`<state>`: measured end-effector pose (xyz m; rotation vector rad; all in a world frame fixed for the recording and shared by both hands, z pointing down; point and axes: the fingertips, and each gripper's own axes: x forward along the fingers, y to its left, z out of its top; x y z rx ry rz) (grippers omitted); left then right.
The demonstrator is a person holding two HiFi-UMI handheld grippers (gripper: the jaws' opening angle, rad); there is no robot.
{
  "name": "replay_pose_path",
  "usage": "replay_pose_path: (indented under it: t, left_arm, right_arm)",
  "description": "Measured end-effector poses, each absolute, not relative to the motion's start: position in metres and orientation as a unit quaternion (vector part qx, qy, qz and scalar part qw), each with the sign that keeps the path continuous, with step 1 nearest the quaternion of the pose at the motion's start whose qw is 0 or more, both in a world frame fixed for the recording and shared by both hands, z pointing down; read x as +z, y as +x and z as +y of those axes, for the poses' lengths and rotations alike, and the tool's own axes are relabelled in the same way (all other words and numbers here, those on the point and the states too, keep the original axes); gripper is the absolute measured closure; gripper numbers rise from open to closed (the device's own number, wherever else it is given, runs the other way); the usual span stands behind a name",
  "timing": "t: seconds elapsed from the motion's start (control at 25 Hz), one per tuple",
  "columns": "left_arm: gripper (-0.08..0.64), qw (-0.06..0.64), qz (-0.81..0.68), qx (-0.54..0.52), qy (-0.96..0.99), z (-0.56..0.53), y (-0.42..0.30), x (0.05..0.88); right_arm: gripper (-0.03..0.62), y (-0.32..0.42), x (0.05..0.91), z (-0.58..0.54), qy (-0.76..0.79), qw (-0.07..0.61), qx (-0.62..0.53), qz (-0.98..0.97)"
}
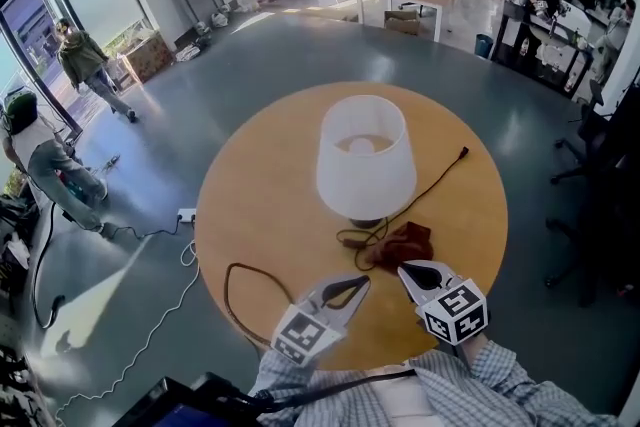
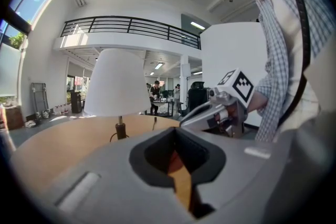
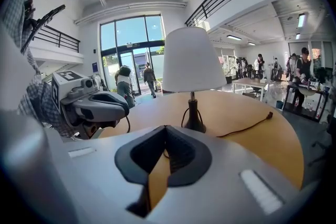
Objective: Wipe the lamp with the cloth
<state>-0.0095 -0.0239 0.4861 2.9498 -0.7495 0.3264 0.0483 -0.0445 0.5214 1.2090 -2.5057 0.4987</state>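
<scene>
**A:** From the head view, where do things sit?

**B:** A lamp with a white shade stands upright near the middle of a round wooden table. A reddish-brown cloth lies crumpled on the tabletop just beside the lamp's foot, on the near right. A dark cord runs from the foot out toward the table's far right edge, and more of it loops on the near left.

**A:** And the claws?

**B:** The left gripper and the right gripper hover over the near edge, side by side. The right one's tip is close to the cloth. Neither holds it.

**A:** What about the left gripper view?

**B:** The left gripper has its jaws pressed together with nothing between them. Past them the lamp stands to the left on the table. The right gripper shows at the right, held by a hand in a checked sleeve. The cloth is out of sight here.

**A:** And the right gripper view?

**B:** The right gripper is also closed tight and empty. The lamp stands straight ahead, and its cord trails right across the table. The left gripper hangs at the left. The cloth doesn't show here either.
</scene>
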Motion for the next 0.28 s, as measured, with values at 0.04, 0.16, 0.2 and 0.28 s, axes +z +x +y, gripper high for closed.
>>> replay_pose_path:
  t: [0.04, 0.16, 0.2, 0.28]
  left_arm:
    - [0.555, 0.04, -0.245, 0.107, 0.963, -0.0247, -0.01, 0.4865]
    - [0.555, 0.039, -0.244, 0.111, 0.963, -0.0252, -0.0121, 0.4872]
    - [0.555, 0.038, -0.244, 0.113, 0.962, -0.0248, -0.0126, 0.4874]
    - [0.555, 0.038, -0.244, 0.116, 0.962, -0.0238, -0.0133, 0.4876]
  right_arm:
    - [0.589, 0.0478, 0.5217, -0.0449, 0.422, 0.158, 0.174, -0.876]
    - [0.589, 0.0455, 0.5216, -0.0446, 0.418, 0.161, 0.175, -0.877]
    - [0.589, 0.0449, 0.5213, -0.0438, 0.416, 0.162, 0.176, -0.878]
    - [0.589, 0.0441, 0.5206, -0.042, 0.412, 0.164, 0.177, -0.879]
